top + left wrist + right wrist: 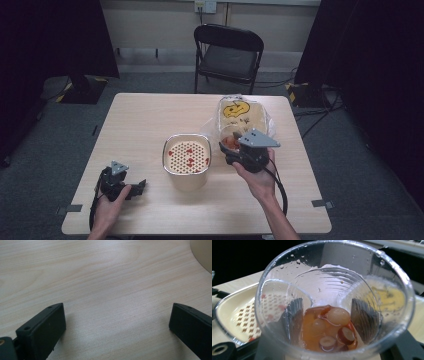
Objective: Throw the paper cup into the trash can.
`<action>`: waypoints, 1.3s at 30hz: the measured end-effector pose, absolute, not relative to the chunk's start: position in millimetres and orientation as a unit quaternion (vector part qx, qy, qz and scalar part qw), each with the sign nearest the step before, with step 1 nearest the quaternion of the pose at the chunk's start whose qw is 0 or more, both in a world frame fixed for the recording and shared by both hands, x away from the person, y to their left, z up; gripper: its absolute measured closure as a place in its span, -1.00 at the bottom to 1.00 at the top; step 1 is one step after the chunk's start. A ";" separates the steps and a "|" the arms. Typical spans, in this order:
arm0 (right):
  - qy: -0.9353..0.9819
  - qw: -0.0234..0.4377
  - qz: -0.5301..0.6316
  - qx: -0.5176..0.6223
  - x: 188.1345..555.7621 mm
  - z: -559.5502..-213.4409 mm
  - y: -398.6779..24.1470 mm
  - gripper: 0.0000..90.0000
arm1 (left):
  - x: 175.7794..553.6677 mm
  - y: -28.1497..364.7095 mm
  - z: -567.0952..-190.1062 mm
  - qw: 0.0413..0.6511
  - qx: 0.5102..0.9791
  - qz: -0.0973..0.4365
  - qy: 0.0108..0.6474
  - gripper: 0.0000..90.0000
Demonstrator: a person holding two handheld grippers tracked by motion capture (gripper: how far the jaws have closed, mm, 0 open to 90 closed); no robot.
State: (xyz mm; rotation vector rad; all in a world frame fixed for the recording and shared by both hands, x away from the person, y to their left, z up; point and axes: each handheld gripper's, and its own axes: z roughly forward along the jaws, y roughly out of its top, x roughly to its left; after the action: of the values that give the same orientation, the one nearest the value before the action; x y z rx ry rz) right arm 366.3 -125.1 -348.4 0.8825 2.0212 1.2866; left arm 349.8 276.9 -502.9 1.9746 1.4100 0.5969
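Clear cup of fruit gripped over the table.

Left gripper low at seven o'clock on the table, jaws spread wide over bare wood, nothing between them. At centre, cream strainer bowl with red bits on its perforated insert. Right gripper at three o'clock of that bowl, clamped narrow on the clear plastic cup, tilted, holding orange liquid and pale fruit pieces. At one o'clock, bagged cream tub with yellow print, just behind the cup.
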 end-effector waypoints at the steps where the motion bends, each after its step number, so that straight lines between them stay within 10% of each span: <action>1: 0.759 0.291 0.481 0.328 367.8 -346.4 -123.3 -0.02 | 349.8 276.9 -502.9 0.316 0.750 0.227 0.535 -0.99; 39: 0.805 0.538 0.221 0.117 393.3 -336.2 -32.1 0.04 | 349.8 276.9 -502.9 0.316 0.750 0.226 0.535 -0.99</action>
State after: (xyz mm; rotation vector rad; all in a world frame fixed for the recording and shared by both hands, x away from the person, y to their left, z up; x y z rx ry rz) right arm 393.3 -32.1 -336.2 0.2778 1.9158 0.5256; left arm 349.8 276.9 -502.9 1.9750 1.4097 0.5961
